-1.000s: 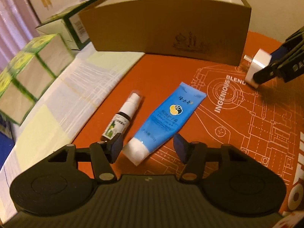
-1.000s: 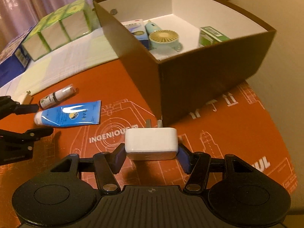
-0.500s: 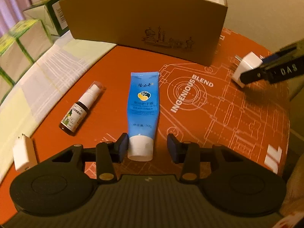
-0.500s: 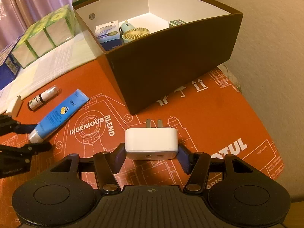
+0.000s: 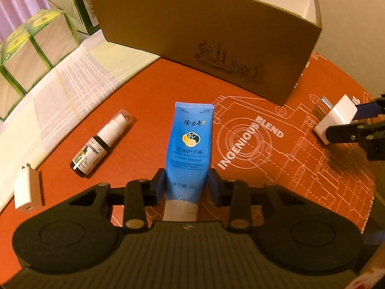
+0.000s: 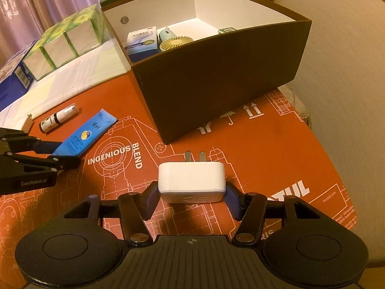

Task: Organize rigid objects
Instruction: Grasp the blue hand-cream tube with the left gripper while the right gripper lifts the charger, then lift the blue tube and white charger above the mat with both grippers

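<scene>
Left gripper (image 5: 187, 185) is clamped on the blue plastic hand-cream tube with a white cap (image 5: 190, 144), pads pressing its flanks just above the cap. The tube lies flat on the orange printed mat (image 5: 144, 106), crimped end pointing toward the brown cardboard box with a white inside (image 5: 207, 36).

Handling, as I judge it: light, with a soft wall that dents under pressure, so the hold near the stiffer shoulder by the cap is the sound one (mid-body would squash and may slide on the glossy skin). The free crimped end will likely droop when lifted.

Right gripper (image 6: 191, 191) grasps the white rectangular plug adapter with two metal prongs (image 6: 191, 179) across its short sides, held over the mat, prongs forward. Hard, smooth shell; slippery but stiff, and the flat faces suit the pads.

Both things are outside the box, near its front corner. The small brown spray bottle with a clear cap (image 5: 101, 144) and the second white charger block (image 5: 27, 187) lie loose on the mat.
</scene>
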